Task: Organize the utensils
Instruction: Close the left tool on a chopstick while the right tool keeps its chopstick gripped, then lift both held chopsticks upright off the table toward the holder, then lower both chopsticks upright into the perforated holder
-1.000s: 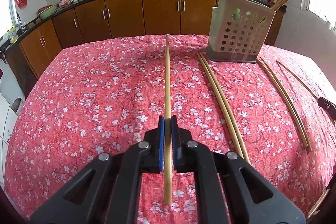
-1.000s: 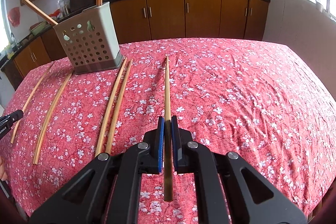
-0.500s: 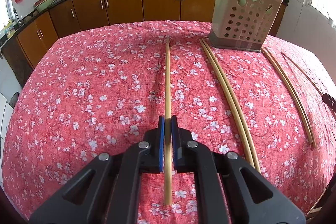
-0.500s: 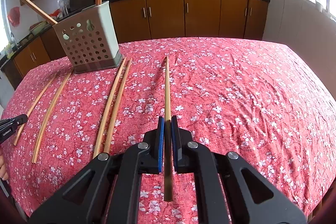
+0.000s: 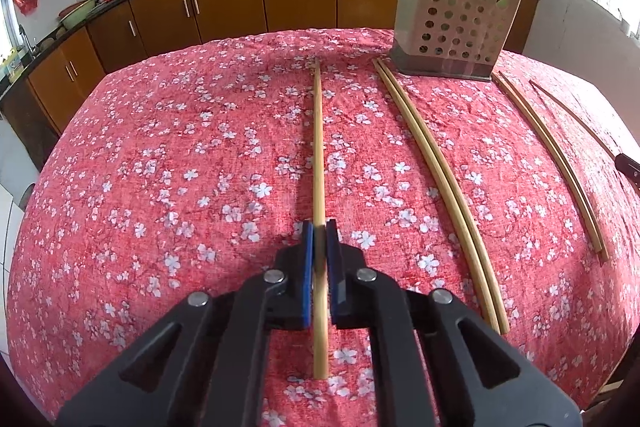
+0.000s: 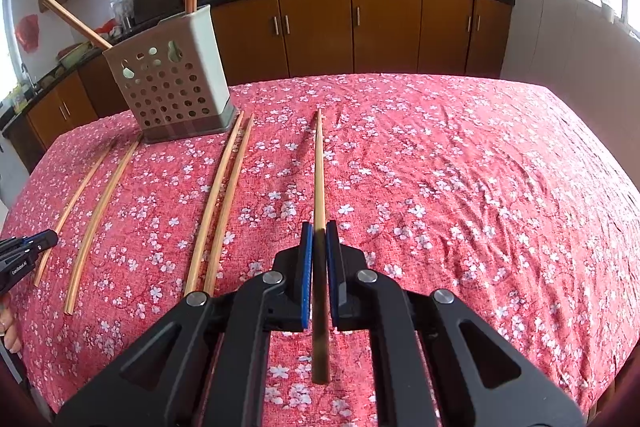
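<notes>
My left gripper (image 5: pixel 319 227) is shut on a bamboo chopstick (image 5: pixel 318 147) that points forward over the red floral tablecloth. My right gripper (image 6: pixel 319 229) is shut on another chopstick (image 6: pixel 319 167) in the same way. A grey perforated utensil holder (image 5: pixel 454 23) stands at the far side with several chopsticks upright in it; it also shows in the right wrist view (image 6: pixel 172 87). A pair of chopsticks (image 5: pixel 436 179) lies right of my left gripper, and another pair (image 5: pixel 560 167) lies further right.
The table (image 6: pixel 480 187) is covered in red floral cloth. Brown kitchen cabinets (image 6: pixel 360 27) and a counter with woks run behind it. The left gripper's tip (image 6: pixel 24 251) shows at the left edge of the right wrist view.
My left gripper has moved closer to the table and toward the holder, with its chopstick still clamped. The right gripper has stayed nearly still.
</notes>
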The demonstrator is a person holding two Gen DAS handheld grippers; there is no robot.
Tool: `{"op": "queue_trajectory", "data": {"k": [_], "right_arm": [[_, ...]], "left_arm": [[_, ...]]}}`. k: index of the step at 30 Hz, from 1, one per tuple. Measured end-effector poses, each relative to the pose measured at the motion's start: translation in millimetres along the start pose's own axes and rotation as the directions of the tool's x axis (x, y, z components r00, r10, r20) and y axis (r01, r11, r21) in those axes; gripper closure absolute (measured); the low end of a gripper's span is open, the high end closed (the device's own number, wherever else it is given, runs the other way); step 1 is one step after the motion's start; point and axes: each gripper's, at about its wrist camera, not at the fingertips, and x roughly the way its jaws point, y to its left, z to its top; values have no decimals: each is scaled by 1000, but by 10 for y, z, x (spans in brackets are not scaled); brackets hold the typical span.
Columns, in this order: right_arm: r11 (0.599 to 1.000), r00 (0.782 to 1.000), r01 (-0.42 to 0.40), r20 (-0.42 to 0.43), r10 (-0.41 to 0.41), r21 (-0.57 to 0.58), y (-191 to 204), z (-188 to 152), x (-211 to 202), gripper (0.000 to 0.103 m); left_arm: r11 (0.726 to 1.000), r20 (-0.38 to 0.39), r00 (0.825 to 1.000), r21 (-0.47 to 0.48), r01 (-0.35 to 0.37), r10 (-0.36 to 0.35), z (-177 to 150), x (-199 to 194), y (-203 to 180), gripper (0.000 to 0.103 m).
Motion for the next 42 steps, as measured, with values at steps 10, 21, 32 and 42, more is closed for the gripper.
{"op": "queue_trajectory", "data": {"k": [10,21,32,42], "right_arm": [[1000,991,-22,131,21,5,21,286,-407,95],[998,962,-61,266,59,-1,127,484,-772,95],[998,929,-58,365,59,-13,174,612,-980,96],[990,850,-138,508,139,-40,282,962,-1440,96]], "left_arm": [[997,186,982,-57,53,-42,346,-726,195,95],[995,361,933,-93,37,-1,615,-1274,190,96],[994,415,908,-65,84,-50,749,-1508,116,96],[979,474,859,31,202,-192,1043,-1984,-111,96]]}}
